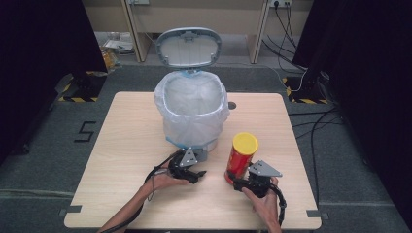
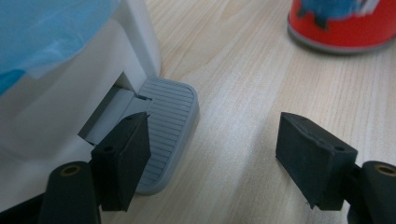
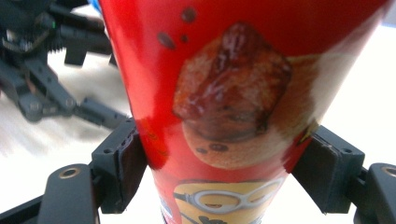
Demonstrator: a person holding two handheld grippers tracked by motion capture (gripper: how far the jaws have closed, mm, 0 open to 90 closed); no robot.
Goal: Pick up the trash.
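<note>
A red snack can (image 1: 239, 158) with a yellow lid stands upright on the table, right of a white pedal bin (image 1: 192, 104). My right gripper (image 1: 245, 184) is shut on the can's lower part; in the right gripper view both pads press its red wall (image 3: 219, 93). The bin is lined with a pale bag and its grey lid (image 1: 188, 47) stands open. My left gripper (image 1: 194, 172) is open at the bin's base. In the left gripper view its left jaw rests on the grey ribbed foot pedal (image 2: 168, 116), and the can's base (image 2: 341, 23) shows far right.
The wooden table (image 1: 121, 145) has bare room at left and right of the bin. Its front edge lies just below both hands. Black cables trail on the floor at the right, and black curtains flank the scene.
</note>
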